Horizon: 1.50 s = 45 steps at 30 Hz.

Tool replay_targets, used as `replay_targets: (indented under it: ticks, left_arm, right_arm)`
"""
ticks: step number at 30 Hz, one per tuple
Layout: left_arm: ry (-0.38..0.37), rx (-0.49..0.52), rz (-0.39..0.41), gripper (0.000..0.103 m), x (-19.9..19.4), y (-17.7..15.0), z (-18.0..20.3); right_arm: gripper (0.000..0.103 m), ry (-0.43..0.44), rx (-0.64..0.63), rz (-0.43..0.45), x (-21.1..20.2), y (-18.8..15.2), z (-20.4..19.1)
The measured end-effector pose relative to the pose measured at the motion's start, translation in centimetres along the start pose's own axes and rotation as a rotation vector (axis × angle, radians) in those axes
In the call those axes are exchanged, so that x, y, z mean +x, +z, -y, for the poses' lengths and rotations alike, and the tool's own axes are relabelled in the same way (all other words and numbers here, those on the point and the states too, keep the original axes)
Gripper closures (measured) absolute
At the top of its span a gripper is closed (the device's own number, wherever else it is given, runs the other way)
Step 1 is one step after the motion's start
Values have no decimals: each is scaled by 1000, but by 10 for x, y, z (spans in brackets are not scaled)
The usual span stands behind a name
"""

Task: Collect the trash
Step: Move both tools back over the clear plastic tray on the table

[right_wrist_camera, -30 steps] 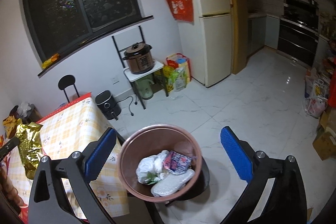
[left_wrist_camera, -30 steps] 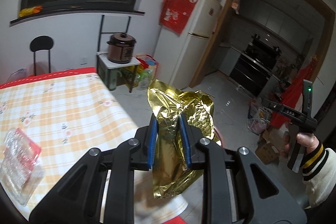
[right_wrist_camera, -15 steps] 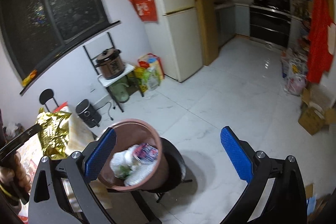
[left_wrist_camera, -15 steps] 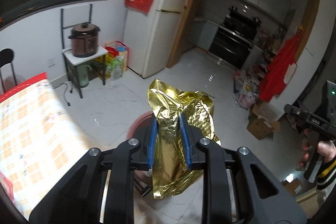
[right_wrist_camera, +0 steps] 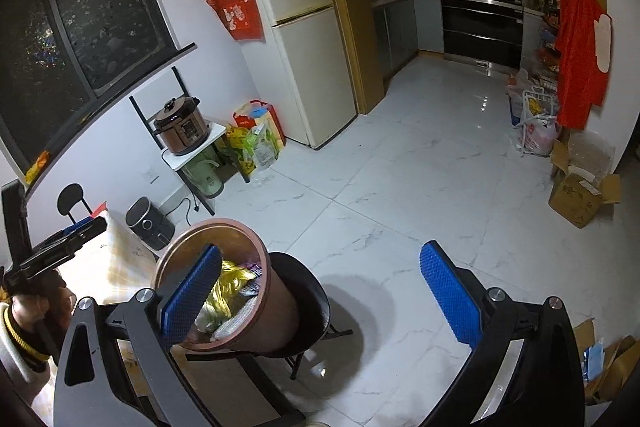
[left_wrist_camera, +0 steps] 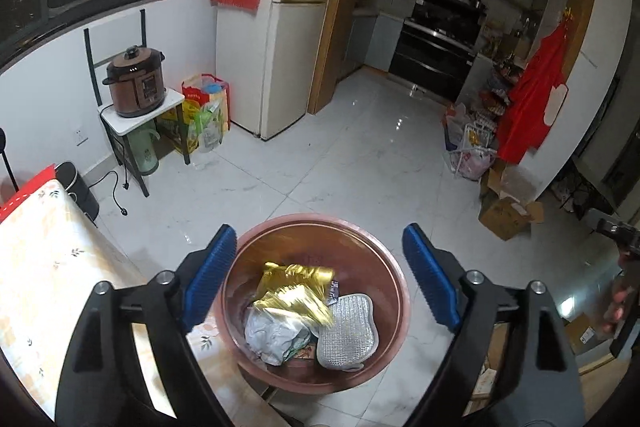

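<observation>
Gold wrapper [left_wrist_camera: 294, 293] lies in the bin [left_wrist_camera: 392, 267] — left gripper [left_wrist_camera: 320, 281] opening, empty; right gripper [right_wrist_camera: 320, 291] wide, empty.

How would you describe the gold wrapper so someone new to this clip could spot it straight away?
Find the round copper-brown trash bin standing on a dark chair beside the checked table, directly below the left gripper, whose jaws are opening with nothing between them. The gold wrapper lies on top of the trash inside. It alone is shiny crumpled gold, beside a grey bag and a silver mesh pad.

open floor [left_wrist_camera: 360, 163], bin [left_wrist_camera: 384, 247] beside table [left_wrist_camera: 48, 267]
</observation>
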<state>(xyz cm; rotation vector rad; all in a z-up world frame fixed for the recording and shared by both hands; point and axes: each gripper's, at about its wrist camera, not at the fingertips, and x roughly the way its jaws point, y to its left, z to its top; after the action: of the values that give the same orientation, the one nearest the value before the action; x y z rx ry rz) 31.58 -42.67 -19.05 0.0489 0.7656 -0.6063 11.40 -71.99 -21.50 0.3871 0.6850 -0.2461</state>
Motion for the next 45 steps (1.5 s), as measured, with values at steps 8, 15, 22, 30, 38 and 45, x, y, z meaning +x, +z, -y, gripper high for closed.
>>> replay_targets:
  ticks: [8,15,22,30,38,45]
  left_arm:
    - [123,-122,61,10,-78,-23,-56]
    - [341,-292,135,10,-194,-65,-132]
    - [589,-469,230,10,-338,-130,-195]
    - [759,-669,263,10,-453,-236,-237]
    - [672,-725,210,10,-463,-299,-272]
    - [488,-642,121,10,-432,-311,-322]
  right_arm:
    - [5,123,-40,-26,24,4,-44]
    - [5,274,-109,-66,48,1,-114]
    - [5,408,-185,-119,62,-18,-203]
    - [5,488,-301,-198,64,-52,-307]
    - [5,524,-430,-251,32,-101,-415]
    - [5,487,-482,-293,11,-142,-473]
